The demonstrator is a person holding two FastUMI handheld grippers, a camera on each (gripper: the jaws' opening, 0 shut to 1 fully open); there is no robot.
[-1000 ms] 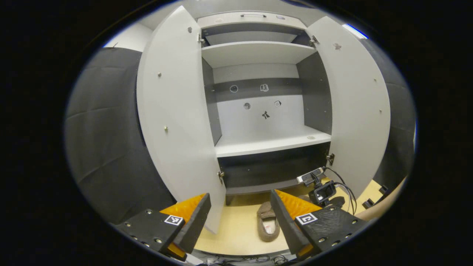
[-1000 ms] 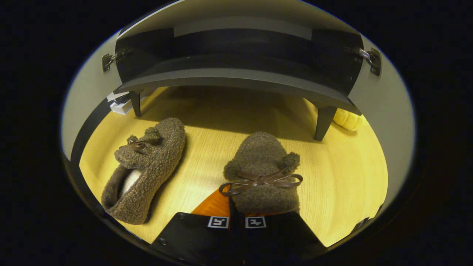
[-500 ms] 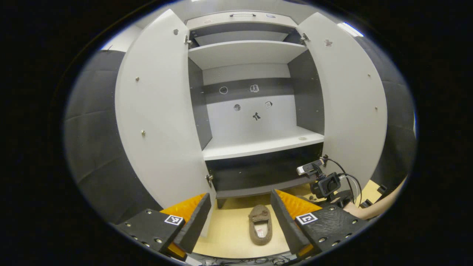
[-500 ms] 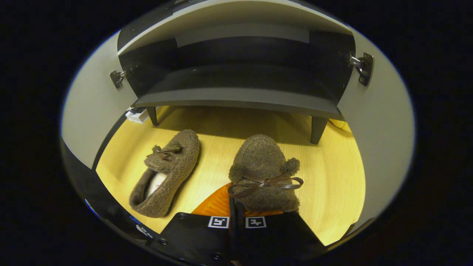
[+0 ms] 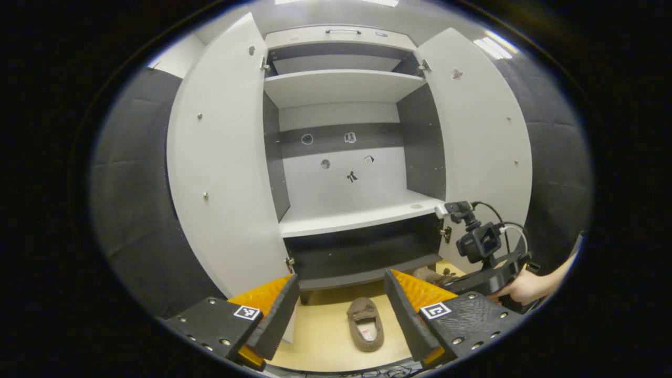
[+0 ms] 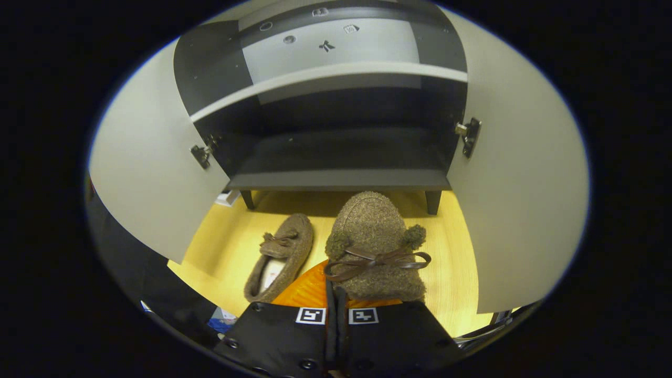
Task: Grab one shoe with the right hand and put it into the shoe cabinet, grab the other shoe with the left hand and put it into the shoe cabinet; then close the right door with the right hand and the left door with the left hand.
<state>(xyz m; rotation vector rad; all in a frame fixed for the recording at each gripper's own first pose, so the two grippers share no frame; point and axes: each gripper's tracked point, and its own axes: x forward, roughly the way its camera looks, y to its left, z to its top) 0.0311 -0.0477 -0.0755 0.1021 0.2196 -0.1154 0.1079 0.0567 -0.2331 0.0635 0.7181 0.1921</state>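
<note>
**One slipper gripped, one on the floor, cabinet doors open**

In the right gripper view, the right gripper [image 6: 336,307] sits at 6 o'clock with its two fingers drawn together on the heel end of a fuzzy brown shoe [image 6: 374,247]. That shoe points toward 12 o'clock, its bow laces across the top, toe aimed at the dark bottom shelf [image 6: 338,178] of the shoe cabinet [image 6: 336,105]. Whether its sole touches the floor cannot be told. The other shoe [image 6: 281,256] lies on the yellow wooden floor [image 6: 451,273] at about 9 o'clock from the held one, just beside it, opening facing up.

The left door [image 6: 142,184] stands swung out at 9 o'clock and the right door [image 6: 520,184] at 3 o'clock, each with a metal hinge showing near the bottom shelf.

In the left gripper view, the left gripper [image 5: 341,310] hangs at 6 o'clock with its fingers spread wide and nothing between them. The loose shoe [image 5: 365,323] on the floor shows in the gap between them. The cabinet [image 5: 341,157] rises toward 12 o'clock with both doors open and pale shelves bare. At 4 o'clock a hand [image 5: 522,287] holds the right gripper's body [image 5: 483,262], low near the cabinet's bottom right corner
</note>
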